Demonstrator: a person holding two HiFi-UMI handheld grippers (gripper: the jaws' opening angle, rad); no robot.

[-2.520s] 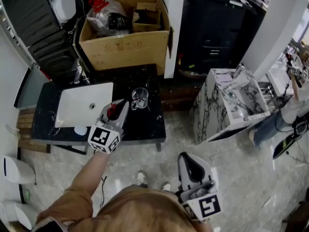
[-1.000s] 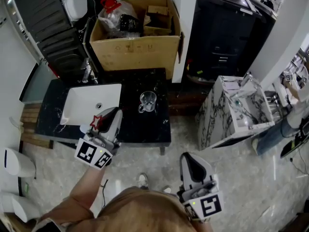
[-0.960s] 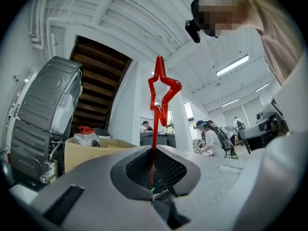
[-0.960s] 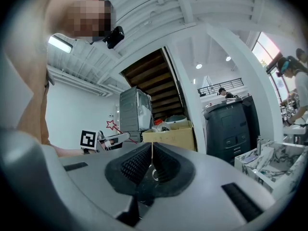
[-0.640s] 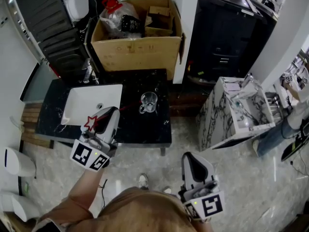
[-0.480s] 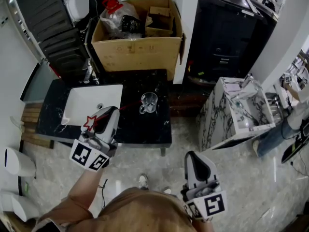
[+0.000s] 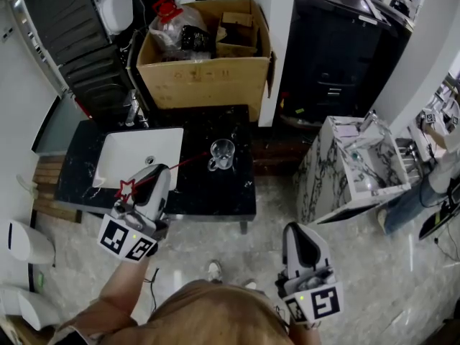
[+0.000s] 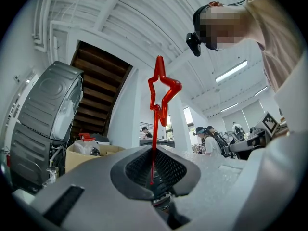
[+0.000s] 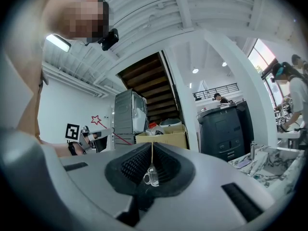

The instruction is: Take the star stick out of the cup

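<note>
**Star stick out of the cup, pinched in the left gripper**

The left gripper (image 7: 161, 169) is closed on the thin red stem of the star stick (image 7: 127, 190). Its own view shows the two dark ribbed pads pressed together with the stem caught in the seam between them. The outlined star stands above the jaws there, tipped slightly to one side.

From overhead, the star sits beside the gripper's body, on the side nearer the person. The rest of the stem runs out past the jaw tips toward the cup (image 7: 221, 152). The cup is a clear glass one with a handle, and it stands upright on the black counter (image 7: 208, 196), just right of the white sink basin (image 7: 136, 157). The right gripper view shows the free end of the stem higher than the cup and off to its left, not touching it.

The right gripper (image 7: 296, 228) is held low in front of the person, well apart from the counter, over the pale floor. Its jaws meet in a thin line with nothing between them, and the cup shows far beyond them. Behind the counter stands an open cardboard box (image 7: 205, 77) with bags and small cartons in it.
</note>
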